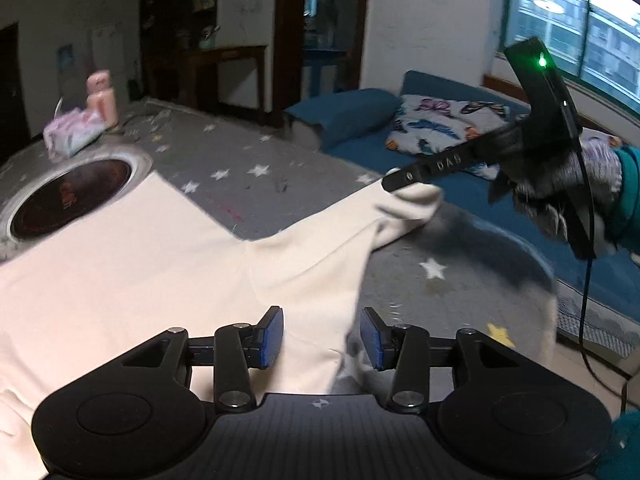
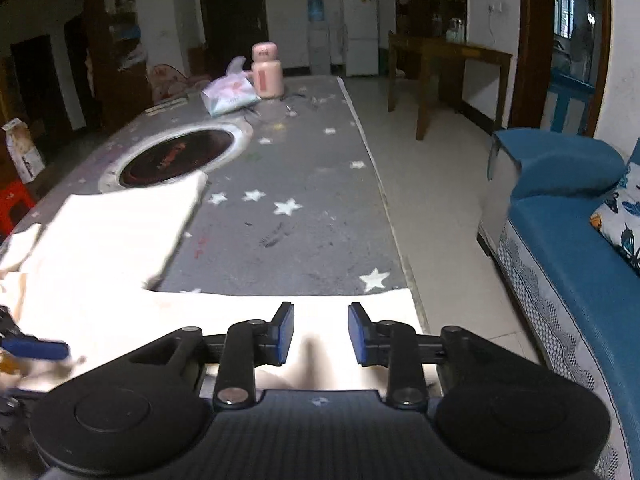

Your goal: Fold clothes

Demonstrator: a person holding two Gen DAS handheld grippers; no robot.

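A cream garment (image 1: 132, 264) lies spread on the grey star-patterned table (image 1: 248, 184). One sleeve (image 1: 384, 212) stretches toward the right edge. My left gripper (image 1: 322, 338) is open, its blue pads (image 1: 270, 336) low over the garment where the sleeve joins the body. My right gripper shows in the left wrist view (image 1: 400, 186) with its tips at the sleeve's cuff. In the right wrist view the right gripper (image 2: 321, 334) has its jaws apart above the sleeve (image 2: 320, 316); the garment's body (image 2: 112, 232) lies to the left.
A round dark burner (image 2: 176, 158) is set into the table beyond the garment. A pink bottle (image 2: 267, 70) and a plastic bag (image 2: 230, 96) stand at the far end. A blue sofa (image 2: 568, 232) with a butterfly pillow (image 1: 444, 124) is right of the table.
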